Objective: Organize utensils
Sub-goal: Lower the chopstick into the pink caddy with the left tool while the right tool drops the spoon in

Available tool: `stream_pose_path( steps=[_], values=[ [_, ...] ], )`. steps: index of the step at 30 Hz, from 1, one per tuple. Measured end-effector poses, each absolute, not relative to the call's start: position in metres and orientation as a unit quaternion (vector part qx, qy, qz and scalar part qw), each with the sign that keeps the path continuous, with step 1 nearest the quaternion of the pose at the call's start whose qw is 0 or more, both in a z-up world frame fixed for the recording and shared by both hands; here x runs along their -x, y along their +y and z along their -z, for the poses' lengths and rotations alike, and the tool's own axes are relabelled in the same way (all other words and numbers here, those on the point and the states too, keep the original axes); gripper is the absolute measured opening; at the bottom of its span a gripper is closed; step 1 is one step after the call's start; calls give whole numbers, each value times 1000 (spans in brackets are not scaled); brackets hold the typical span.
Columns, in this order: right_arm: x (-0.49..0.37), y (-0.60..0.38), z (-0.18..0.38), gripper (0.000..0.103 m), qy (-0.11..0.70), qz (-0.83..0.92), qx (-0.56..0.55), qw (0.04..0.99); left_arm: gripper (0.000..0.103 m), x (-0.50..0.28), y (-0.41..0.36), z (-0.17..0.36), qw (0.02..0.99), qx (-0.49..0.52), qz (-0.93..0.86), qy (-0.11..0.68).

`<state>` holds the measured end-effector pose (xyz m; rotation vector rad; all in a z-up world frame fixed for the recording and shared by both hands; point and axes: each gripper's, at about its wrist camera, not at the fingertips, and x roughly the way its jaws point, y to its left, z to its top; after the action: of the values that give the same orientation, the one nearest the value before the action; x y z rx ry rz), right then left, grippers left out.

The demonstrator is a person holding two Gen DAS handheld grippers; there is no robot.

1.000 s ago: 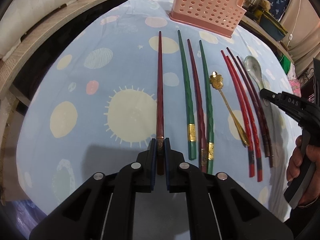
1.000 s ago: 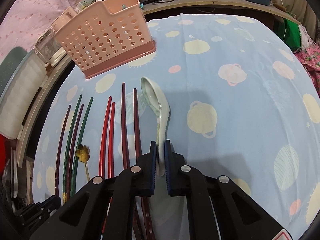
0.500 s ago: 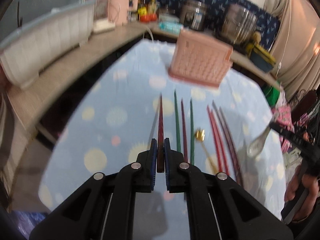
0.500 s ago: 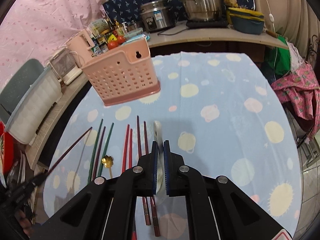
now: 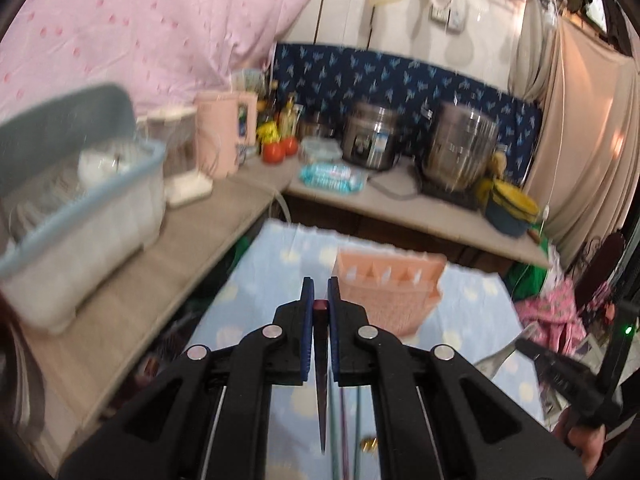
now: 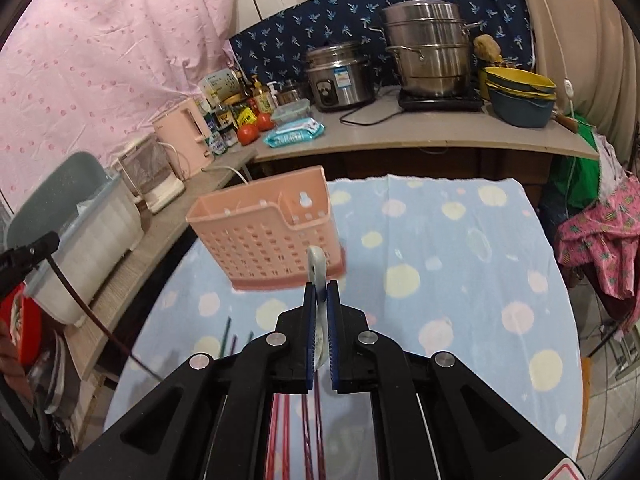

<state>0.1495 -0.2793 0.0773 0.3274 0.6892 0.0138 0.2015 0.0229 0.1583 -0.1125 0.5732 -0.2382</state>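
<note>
My left gripper [image 5: 321,292] is shut on a dark red chopstick [image 5: 321,380], held high with its tip hanging down toward the table. My right gripper [image 6: 318,294] is shut on a white ceramic spoon [image 6: 316,268], handle end up, raised above the table. The pink perforated utensil basket [image 6: 268,232] stands on the blue dotted tablecloth [image 6: 460,280] ahead of both grippers; it also shows in the left wrist view [image 5: 390,286]. Several red and green chopsticks [image 6: 280,432] lie on the cloth below. The left gripper and its chopstick show at the left of the right wrist view [image 6: 24,258].
A counter [image 6: 400,140] behind the table holds steel pots [image 6: 428,52], a rice cooker [image 6: 340,76], bowls, bottles and tomatoes. A pale dish tub [image 6: 88,232] stands on the left counter. Pink cloth [image 6: 600,240] hangs at the right.
Both grippers have lifted and tilted up with their utensils. The chopstick and spoon have left the cloth and now hang in the air before the basket.
</note>
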Motion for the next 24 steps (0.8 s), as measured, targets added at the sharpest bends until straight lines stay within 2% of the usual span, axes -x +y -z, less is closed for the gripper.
stream_pose_path(
  steps=[7, 12, 18, 24],
  values=[
    [-211, -284, -115, 6, 303, -8, -156, 940, 6, -236, 6, -228, 965, 68, 139, 210],
    [-260, -288, -116, 6, 303, -9, -157, 940, 7, -268, -9, -260, 974, 74, 138, 163],
    [-306, -289, -89, 6, 332, -8, -161, 930, 7, -314, -24, -241, 972, 89, 133, 172],
    [-324, -285, -58, 6, 362, -8, -156, 919, 7, -346, -34, -193, 964, 86, 120, 223]
  ],
)
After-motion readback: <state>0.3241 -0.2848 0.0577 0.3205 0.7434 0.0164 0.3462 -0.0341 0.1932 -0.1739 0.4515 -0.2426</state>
